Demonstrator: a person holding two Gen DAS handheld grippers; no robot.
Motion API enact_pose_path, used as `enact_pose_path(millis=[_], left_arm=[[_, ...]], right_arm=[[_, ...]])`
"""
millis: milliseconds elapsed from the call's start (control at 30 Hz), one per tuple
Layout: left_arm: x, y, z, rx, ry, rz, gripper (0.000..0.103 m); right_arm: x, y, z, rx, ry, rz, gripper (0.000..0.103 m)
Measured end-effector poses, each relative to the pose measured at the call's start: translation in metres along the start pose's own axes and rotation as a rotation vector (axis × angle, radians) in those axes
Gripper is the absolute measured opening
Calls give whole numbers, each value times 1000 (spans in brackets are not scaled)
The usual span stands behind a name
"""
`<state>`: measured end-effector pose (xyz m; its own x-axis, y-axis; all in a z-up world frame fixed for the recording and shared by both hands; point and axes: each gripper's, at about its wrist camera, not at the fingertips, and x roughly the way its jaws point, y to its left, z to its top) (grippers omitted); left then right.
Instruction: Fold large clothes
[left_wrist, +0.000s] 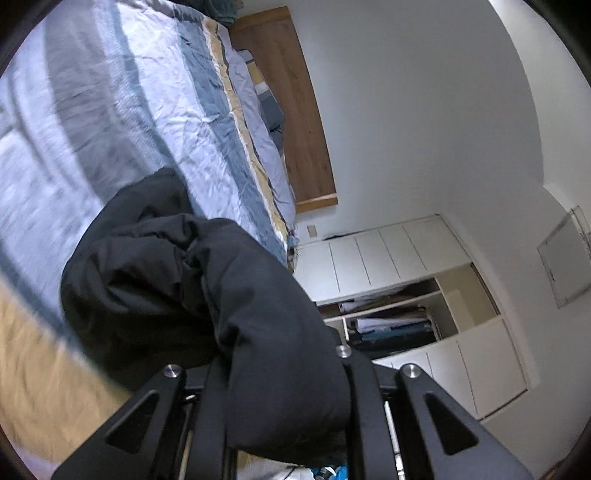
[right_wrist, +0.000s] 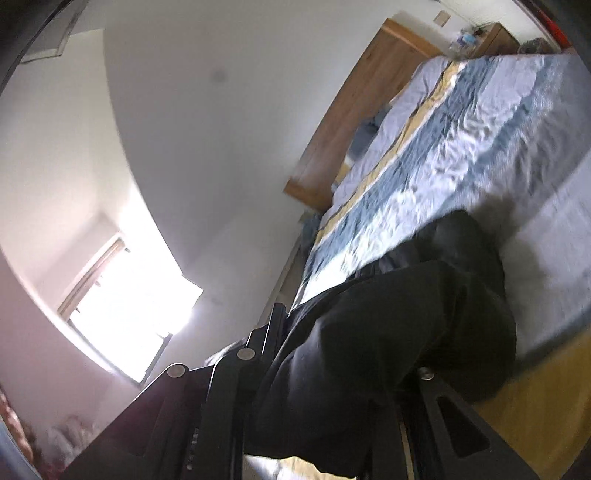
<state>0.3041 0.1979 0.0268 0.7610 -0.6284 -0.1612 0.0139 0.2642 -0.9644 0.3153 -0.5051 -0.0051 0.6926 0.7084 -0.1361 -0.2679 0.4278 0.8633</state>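
A bulky black padded jacket (left_wrist: 177, 280) hangs bunched over the striped bedspread (left_wrist: 122, 96). My left gripper (left_wrist: 284, 384) is shut on a thick fold of the jacket, which fills the space between its fingers. In the right wrist view the same black jacket (right_wrist: 399, 332) drapes over my right gripper (right_wrist: 332, 387), which is shut on it. The fabric hides both sets of fingertips. Both views are tilted and the bedspread (right_wrist: 461, 129) is motion-blurred.
A wooden headboard (left_wrist: 295, 103) stands against the white wall. White cabinets with an open shelf of papers (left_wrist: 391, 317) are beyond the bed. A bright window (right_wrist: 125, 302) is at the left in the right wrist view. A wooden nightstand (right_wrist: 491, 37) with small items is by the bed.
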Motion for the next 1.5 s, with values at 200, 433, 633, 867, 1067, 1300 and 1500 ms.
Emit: enact_pose_path(millis=[200, 433, 633, 867, 1067, 1300, 1500], left_arm=[[79, 7, 66, -17, -54, 130, 12], [178, 59, 138, 27, -47, 364, 13], [245, 125, 169, 19, -2, 477, 16], [294, 172, 180, 23, 70, 494, 16], [283, 165, 188, -103, 77, 371, 41], [251, 130, 201, -108, 50, 323, 49], [218, 92, 208, -76, 10, 308, 55]], right_arm=[[73, -19, 59, 0, -67, -179, 16], [168, -70, 109, -8, -59, -366, 16], [230, -128, 125, 2, 13, -511, 16], [268, -185, 124, 75, 73, -532, 16], [257, -195, 128, 176, 44, -428, 30], [228, -170, 136, 193, -13, -367, 90], [194, -131, 147, 133, -46, -419, 91]])
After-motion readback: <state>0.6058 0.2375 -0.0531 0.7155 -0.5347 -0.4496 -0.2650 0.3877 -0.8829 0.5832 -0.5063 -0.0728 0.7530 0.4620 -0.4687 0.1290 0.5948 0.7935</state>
